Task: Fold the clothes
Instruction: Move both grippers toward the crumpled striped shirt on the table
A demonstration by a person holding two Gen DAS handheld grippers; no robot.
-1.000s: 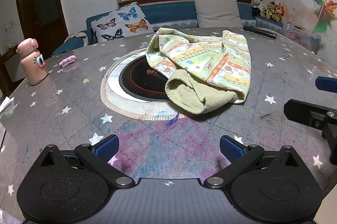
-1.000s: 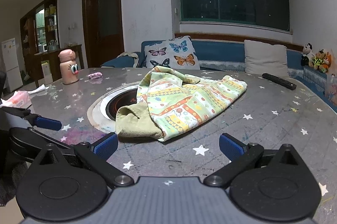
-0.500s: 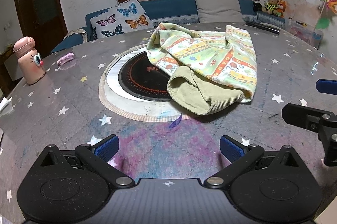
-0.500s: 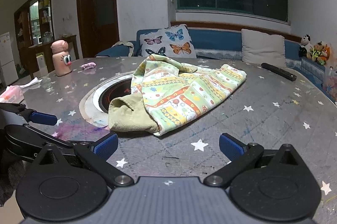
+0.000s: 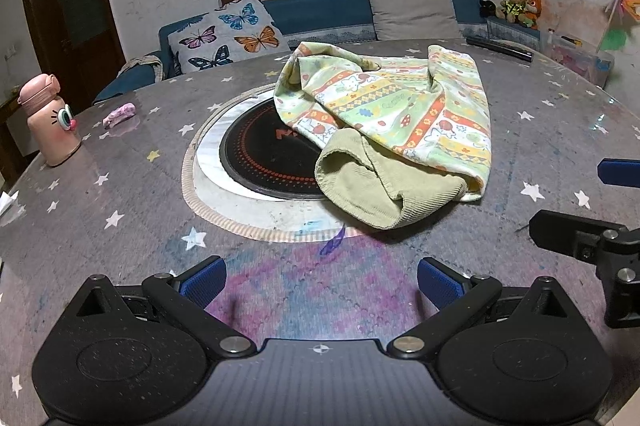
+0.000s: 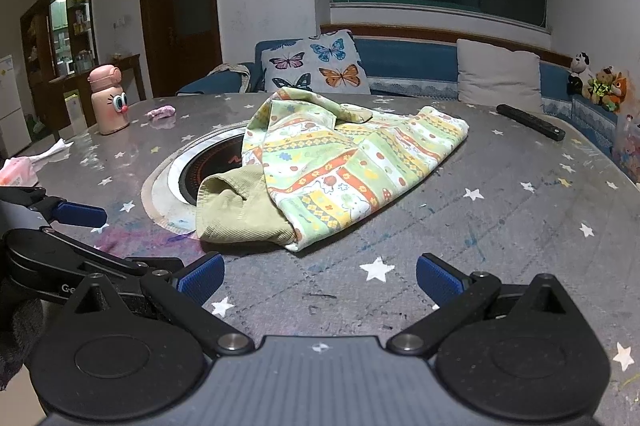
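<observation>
Both of my claws have come a bit closer to the cloth than a moment ago, so it looks bigger now, and the room behind has slid a little.

My left claw (image 5: 320,280) has its two blue fingers (image 5: 203,281) wide apart, with nothing between them. It hangs just over the table (image 5: 120,226), low and near my edge, I think so it can slide in under cloth. My right claw (image 6: 319,276) is the same: fingers spread, holding nothing, low over the table. The two claws sit side by side, so each can take one side of the cloth.

Out in front lies the piece of clothing (image 5: 392,114). It is soft, with stripes and little pictures on one side and plain green on the other. It is in a loose heap, not flat and not in a neat fold. The green inside (image 5: 376,190) has flopped out at the end nearest me. One part lies over the round black cooker plate (image 5: 260,158) set in the middle of the table. So I think the folding is not done.

Farther away stand a pink bottle (image 5: 50,124) with a funny face and a small pink lump (image 5: 119,114). They are well apart from the cloth. A black remote (image 6: 530,122) lies at the far right. Behind it all is a blue sofa with a butterfly pillow (image 6: 314,66).
</observation>
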